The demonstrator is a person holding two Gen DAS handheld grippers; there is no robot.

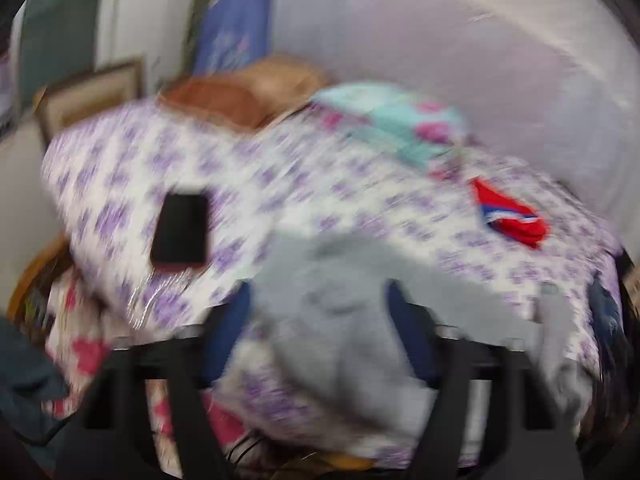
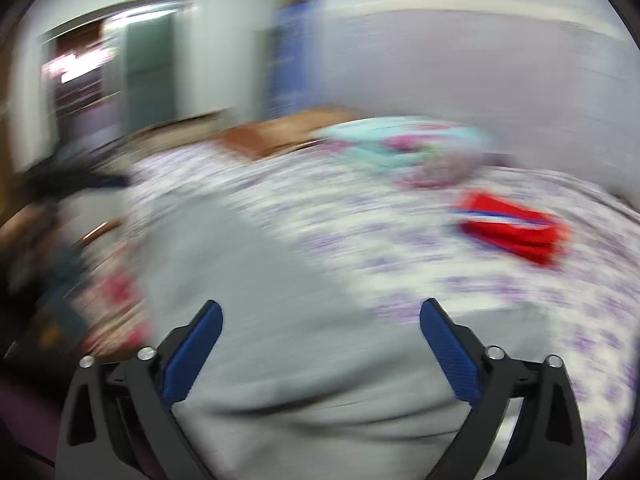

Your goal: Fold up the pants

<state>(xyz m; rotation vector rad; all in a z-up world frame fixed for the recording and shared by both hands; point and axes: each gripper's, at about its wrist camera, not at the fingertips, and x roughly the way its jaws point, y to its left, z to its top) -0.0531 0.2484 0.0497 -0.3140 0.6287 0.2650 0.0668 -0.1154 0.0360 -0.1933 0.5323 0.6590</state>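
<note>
- Both views are smeared with motion blur, so fine detail is lost.
- The grey pants [image 1: 344, 320] lie on the bed [image 1: 320, 184], at its near edge, over the purple-flowered sheet.
- In the left wrist view, the left gripper [image 1: 320, 304] has its jaws set apart with a bunch of the grey cloth between the blue pads [image 1: 408, 332]; I cannot tell whether they are pinching it.
- In the right wrist view, the right gripper [image 2: 322, 312] has its jaws spread wide over the pants [image 2: 248, 280], gripping nothing.
- A dark phone [image 1: 182, 230] lies near the bed's left edge.
- A red folded garment [image 1: 510, 214] lies toward the right edge, apart from the pants.
- A turquoise bundle [image 1: 394, 120] and a brown pillow [image 1: 256, 92] lie at the far edge.
</note>
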